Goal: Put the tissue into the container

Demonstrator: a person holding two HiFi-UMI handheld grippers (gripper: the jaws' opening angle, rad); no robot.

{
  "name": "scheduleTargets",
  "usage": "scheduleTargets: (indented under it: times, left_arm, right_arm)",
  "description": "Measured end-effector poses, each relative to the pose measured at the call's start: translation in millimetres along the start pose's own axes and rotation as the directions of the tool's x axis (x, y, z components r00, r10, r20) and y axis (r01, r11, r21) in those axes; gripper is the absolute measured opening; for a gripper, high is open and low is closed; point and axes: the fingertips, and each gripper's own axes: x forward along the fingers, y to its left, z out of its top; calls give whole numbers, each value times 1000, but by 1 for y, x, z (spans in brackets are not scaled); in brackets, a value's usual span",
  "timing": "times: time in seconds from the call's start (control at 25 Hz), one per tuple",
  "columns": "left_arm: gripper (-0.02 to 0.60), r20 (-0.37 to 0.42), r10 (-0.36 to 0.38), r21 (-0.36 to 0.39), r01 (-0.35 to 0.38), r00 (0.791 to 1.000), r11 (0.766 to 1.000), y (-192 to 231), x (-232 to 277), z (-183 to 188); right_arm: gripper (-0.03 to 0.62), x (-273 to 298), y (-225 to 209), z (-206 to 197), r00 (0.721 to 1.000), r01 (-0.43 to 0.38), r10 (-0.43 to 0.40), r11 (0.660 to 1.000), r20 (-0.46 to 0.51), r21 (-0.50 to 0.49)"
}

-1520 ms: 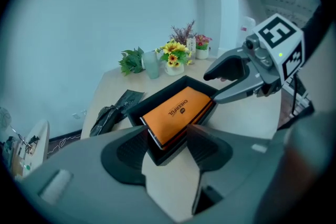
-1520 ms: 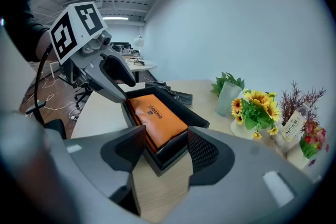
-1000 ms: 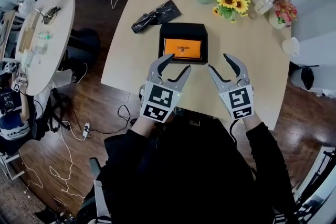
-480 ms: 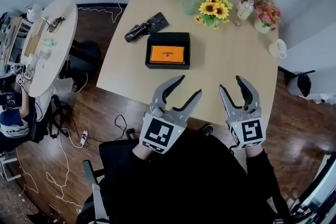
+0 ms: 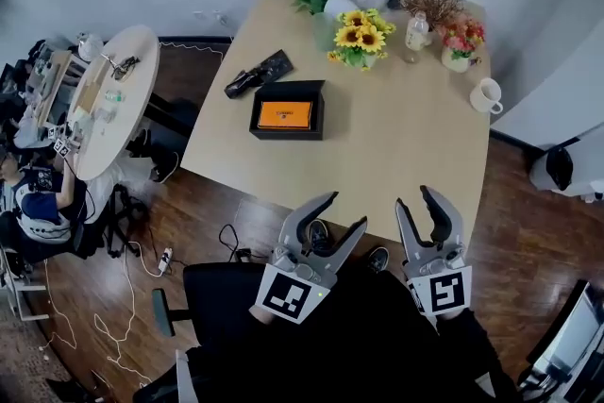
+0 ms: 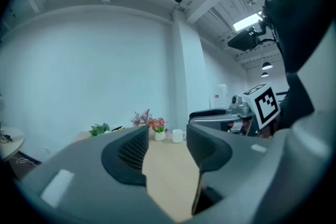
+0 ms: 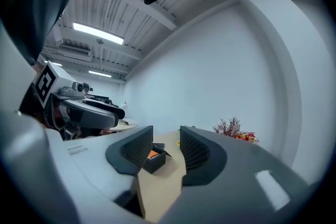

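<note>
Fingers [image 7: 195, 153] of the right gripper [image 5: 415, 199] are closing now with nothing between them. Only a narrow gap is left, and through it one sees, far ahead, the black container [image 7: 154, 157] standing on the table [image 5: 406, 137]. Those of the left gripper [image 5: 344, 210] stand spread and also hold nothing; between its fingers [image 6: 128, 152] there is only bare tabletop. What has changed in the last second is mainly the position. Before, both pairs of fingers were close to the near side of the container, one pair at each front corner. Now they are drawn back past the near edge of the table, over the floor and close to the person's body, and the container [image 5: 288, 90] lies well apart from them — far ahead and somewhat to the left of the left fingers. The orange tissue pack [image 5: 284, 115] lies flat inside the container, with the black walls around it on all sides, and no finger touches it. I judge from this that the placing is already done: the pack is where the task wants it, both grippers have let go and retreated, and the closing of the right jaws looks like simple relaxing after the work, not a new grasp. Nothing more seems needed.
</note>
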Motion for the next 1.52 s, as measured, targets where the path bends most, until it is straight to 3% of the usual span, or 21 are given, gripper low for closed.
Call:
scheduleTargets:
  times: [0.2,0.36,0.52,1.0,1.52]
  left_arm:
    - [212,26,-68,22,68,997,997,-26,3,3]
    - [210,110,-81,-62,88,991,994,-9,5,13]
    - [209,144,-94,-35,100,985,994,6,-2,20]
    - [207,133,-91,-93,104,987,990,32,-18,6]
    - [207,123,-97,-76,107,988,991,28,-28,4]
  right_arm:
    - [153,-17,-1,9,999,25,-24,1000,44,-8]
    - [153,-12,-8,27,994,81,-79,996,70,-22]
    - [153,-3,-3,46,990,105,-99,993,99,-59]
    - [152,18,24,29,997,79,-79,996,22,-46]
    - [135,11,34,26,996,83,-82,996,24,-36]
